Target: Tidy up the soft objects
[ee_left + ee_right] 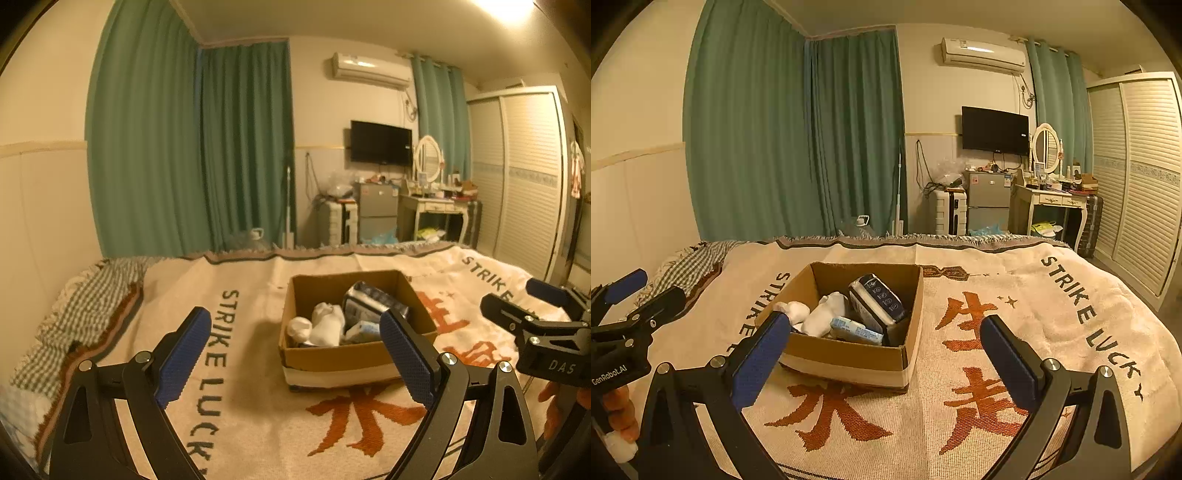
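Note:
A brown cardboard box (343,356) (849,356) sits on the bed's cream blanket (258,424) (960,424). Inside lie rolled white socks (327,325) (823,314), a dark blue-and-white pack (369,304) (877,299) and a small light-blue pack (364,330) (855,329). My left gripper (295,354) is open and empty, held in front of the box; it also shows at the left of the right wrist view (639,291). My right gripper (886,363) is open and empty, just short of the box; it shows at the right of the left wrist view (521,299).
A checked sheet (92,295) lies along the bed's left edge by the wall. Beyond the bed's foot stand green curtains (798,140), a small fridge (988,201), a suitcase (947,212), a dressing table (1056,206) and a wardrobe (1137,177).

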{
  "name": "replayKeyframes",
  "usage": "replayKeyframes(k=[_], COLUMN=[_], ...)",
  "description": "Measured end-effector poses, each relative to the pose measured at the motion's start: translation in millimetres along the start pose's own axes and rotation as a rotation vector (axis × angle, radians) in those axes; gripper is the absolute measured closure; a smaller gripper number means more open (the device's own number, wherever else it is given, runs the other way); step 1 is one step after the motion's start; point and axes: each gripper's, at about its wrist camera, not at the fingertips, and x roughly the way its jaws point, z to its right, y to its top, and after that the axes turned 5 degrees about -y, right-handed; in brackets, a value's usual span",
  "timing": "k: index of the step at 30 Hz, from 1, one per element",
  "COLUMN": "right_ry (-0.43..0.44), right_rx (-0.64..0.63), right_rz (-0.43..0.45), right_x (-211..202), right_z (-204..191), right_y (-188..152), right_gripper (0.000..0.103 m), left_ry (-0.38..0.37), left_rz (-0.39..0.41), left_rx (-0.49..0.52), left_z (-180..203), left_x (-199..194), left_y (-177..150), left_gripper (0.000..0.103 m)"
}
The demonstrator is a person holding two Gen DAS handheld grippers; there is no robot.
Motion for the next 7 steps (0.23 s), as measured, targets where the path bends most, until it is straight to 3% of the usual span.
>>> replayKeyframes(k=[7], right_ry=[0.000], right_rx=[0.004], right_rz=[-0.007], right_x=[0.9], right_z=[-0.2], right_y=[-3.3], right_gripper=[0.000], left_ry=[0.015], left_rz=[0.000], left_rx=[0.010], left_z=[1.0], left_x=[-0.3], left_y=[-0.5], left_gripper=[0.009])
